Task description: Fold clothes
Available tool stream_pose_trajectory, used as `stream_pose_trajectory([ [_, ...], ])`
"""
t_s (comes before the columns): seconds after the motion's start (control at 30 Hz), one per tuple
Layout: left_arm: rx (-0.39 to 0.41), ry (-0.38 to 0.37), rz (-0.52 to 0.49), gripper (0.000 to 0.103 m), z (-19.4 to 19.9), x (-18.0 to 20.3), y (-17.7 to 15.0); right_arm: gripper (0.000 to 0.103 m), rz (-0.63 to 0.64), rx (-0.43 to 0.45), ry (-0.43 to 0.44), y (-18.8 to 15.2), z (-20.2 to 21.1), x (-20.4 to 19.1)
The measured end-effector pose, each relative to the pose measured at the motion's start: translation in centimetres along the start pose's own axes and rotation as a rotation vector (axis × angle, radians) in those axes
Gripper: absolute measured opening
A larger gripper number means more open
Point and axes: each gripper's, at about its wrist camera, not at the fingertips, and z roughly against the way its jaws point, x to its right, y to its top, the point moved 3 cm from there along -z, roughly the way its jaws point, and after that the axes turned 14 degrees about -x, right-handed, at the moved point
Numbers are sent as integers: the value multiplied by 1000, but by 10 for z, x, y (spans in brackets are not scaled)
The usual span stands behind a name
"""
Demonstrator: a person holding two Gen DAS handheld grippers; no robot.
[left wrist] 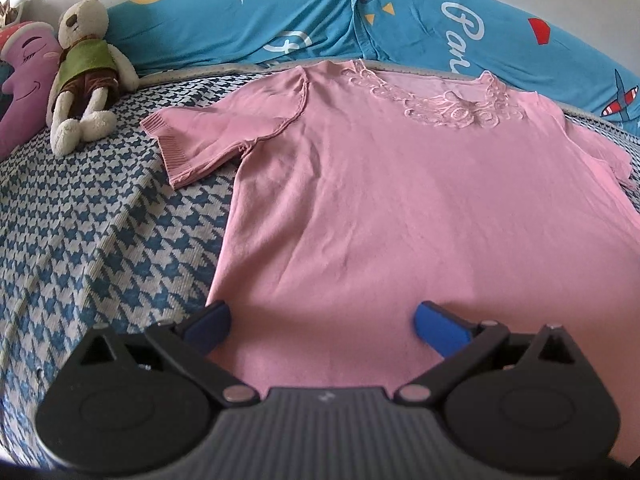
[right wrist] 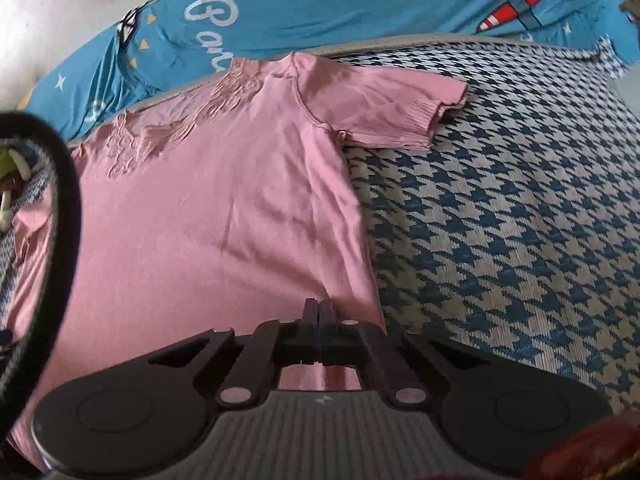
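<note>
A pink short-sleeved shirt (left wrist: 380, 200) (right wrist: 208, 220) with a lace neckline (left wrist: 432, 100) lies flat and face up on the bed, collar at the far side. My left gripper (left wrist: 322, 316) is open over the shirt's near left hem; its blue pads (left wrist: 430, 316) straddle the cloth without pressing it. My right gripper (right wrist: 320, 308) is shut at the shirt's near right corner. A crease in the cloth runs up to its closed tips, so it appears to pinch the fabric. Both sleeves (left wrist: 200, 140) (right wrist: 400, 108) are spread out sideways.
A blue-and-white houndstooth bedcover (left wrist: 100, 220) (right wrist: 500, 220) lies under the shirt. A blue printed quilt (left wrist: 280, 20) (right wrist: 360, 8) runs along the far edge. A plush rabbit (left wrist: 84, 60) and a purple moon cushion (left wrist: 24, 68) sit far left. A black curved part (right wrist: 60, 200) blocks the right view's left side.
</note>
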Motion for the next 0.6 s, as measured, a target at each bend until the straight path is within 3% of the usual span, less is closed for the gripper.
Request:
stream_pose_trajectory([
  [0.1,-13,0,11,103,3,1,3,8,25,41,-1,2,8,-7],
  [0.2,1,-43,13,103,12,5,9,8,51,59,20,9,8,-14],
  [0.33,11,-35,-39,103,16,15,24,8,33,58,71,22,2,-22],
  [0.6,-36,-68,-4,103,-5,25,50,8,39,47,108,40,-17,-35],
])
